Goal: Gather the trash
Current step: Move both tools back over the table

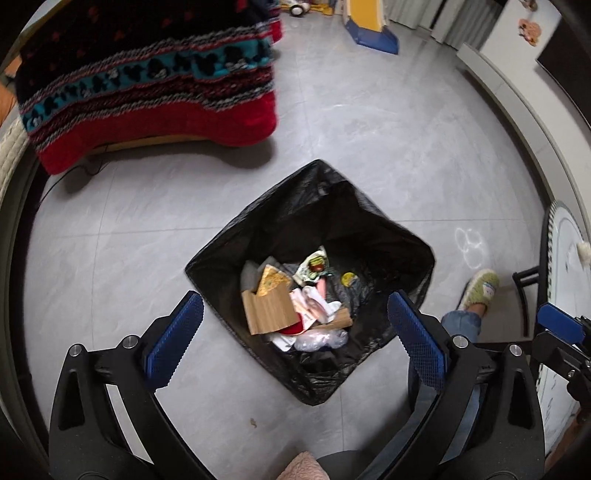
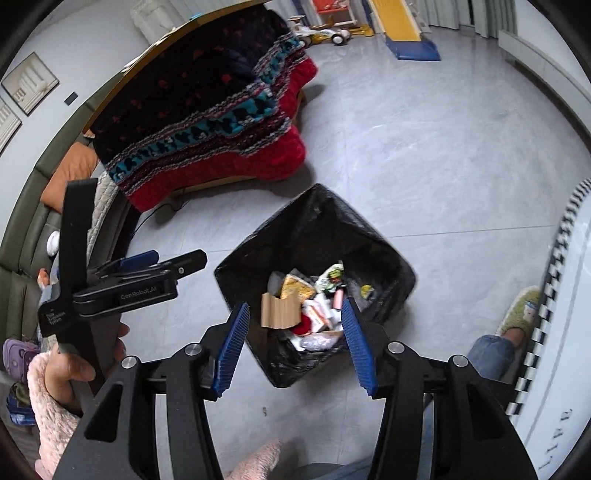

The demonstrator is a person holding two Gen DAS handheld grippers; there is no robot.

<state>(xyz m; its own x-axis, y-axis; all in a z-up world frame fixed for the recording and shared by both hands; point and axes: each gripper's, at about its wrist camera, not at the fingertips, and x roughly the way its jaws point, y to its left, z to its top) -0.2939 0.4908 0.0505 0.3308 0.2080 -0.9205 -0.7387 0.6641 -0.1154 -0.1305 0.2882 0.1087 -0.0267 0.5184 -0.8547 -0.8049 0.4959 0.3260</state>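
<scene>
A bin lined with a black bag (image 1: 314, 206) stands on the grey floor, also in the right wrist view (image 2: 314, 221). Inside lie a piece of brown cardboard (image 1: 267, 312), wrappers (image 1: 314, 264), and clear plastic (image 1: 321, 339). My left gripper (image 1: 295, 306) is open and empty, held above the bin's near side. My right gripper (image 2: 293, 314) is open and empty, also above the bin. The left gripper shows from the side in the right wrist view (image 2: 147, 266).
A bed or sofa with a red, black and teal blanket (image 1: 147, 81) stands beyond the bin. A white table (image 2: 565, 314) with a chequered edge is at the right. The person's foot in a green slipper (image 1: 480, 291) rests by the bin. A toy slide (image 1: 369, 22) is far back.
</scene>
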